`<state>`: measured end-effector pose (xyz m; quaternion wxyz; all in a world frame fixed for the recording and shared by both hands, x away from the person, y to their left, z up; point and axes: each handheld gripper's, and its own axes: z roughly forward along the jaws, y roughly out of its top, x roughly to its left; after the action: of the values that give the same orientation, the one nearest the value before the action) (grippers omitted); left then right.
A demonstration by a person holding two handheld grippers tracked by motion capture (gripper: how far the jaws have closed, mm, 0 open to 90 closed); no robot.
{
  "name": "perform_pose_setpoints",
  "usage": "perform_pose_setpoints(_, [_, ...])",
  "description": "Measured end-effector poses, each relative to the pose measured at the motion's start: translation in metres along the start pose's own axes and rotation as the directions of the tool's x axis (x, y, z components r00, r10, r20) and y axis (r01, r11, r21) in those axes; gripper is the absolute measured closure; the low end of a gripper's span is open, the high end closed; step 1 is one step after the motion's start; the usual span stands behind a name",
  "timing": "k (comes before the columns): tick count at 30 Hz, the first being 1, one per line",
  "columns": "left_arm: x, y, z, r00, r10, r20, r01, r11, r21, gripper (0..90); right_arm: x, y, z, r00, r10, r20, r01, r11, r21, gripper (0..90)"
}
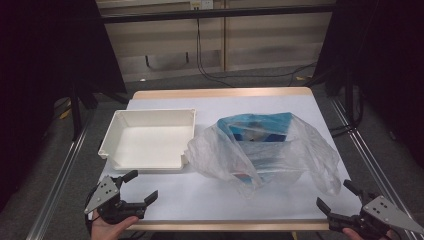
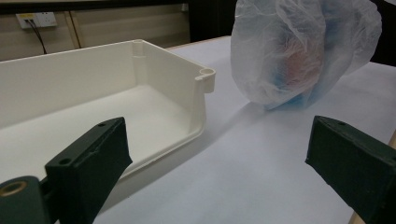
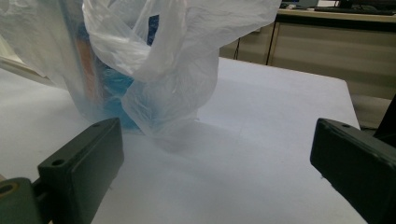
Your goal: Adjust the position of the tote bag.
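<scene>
The plastic bag with a blue packet inside lies on the worktop, just beside the white tray. Both the left gripper and the right gripper wait near the front edge, jaws apart and empty, probably ready to open the bag.

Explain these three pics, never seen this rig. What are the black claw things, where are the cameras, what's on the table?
There is no robot arm here. A person holds a hand-held tool with two black jaws in each hand. The high view looks down from above the person's side: the left gripper is at bottom left, the right gripper at bottom right. The other two pictures come from a small camera riding on each tool, looking out between its own jaws.

On the white-covered table lie a white plastic tray, empty, and to its right a thin clear plastic bag with blue packaging inside; what the packaging is I cannot tell.

Nothing is held. Both tools have their jaws wide open near the table's front edge, short of the bag.
</scene>
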<state>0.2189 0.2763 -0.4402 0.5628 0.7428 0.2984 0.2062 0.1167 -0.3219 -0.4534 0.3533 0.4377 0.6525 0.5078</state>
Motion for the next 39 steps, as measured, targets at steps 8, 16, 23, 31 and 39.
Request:
perform_pose_setpoints(8, [0.001,0.001,-0.002,0.9995,0.007,-0.030,-0.007,0.9999,0.010,7.6,0.001,0.000,0.001,1.0000,-0.002,-0.003,0.002,1.000,0.007,5.8])
perform_pose_setpoints(16, [-0.002,0.004,0.000,0.9998,0.016,-0.009,-0.016,0.9999,0.005,11.7,0.002,0.001,0.003,0.9994,-0.002,-0.034,0.003,1.000,0.025,10.0])
perform_pose_setpoints(23, [-0.010,0.006,0.002,0.9987,0.043,0.026,-0.044,0.9989,0.019,14.4,0.003,0.004,0.003,0.9984,0.011,-0.055,-0.010,1.000,0.025,18.8])
perform_pose_setpoints(31, [-0.020,0.012,0.009,0.9948,0.067,0.077,-0.068,0.9976,0.014,17.0,0.009,0.011,0.000,0.9968,0.001,-0.080,0.001,1.000,0.019,24.8])
perform_pose_setpoints(39, [-0.030,0.015,0.010,0.9913,0.071,0.111,-0.073,0.9971,0.019,19.5,0.012,0.020,-0.004,0.9936,0.001,-0.113,0.001,1.000,0.019,21.0])
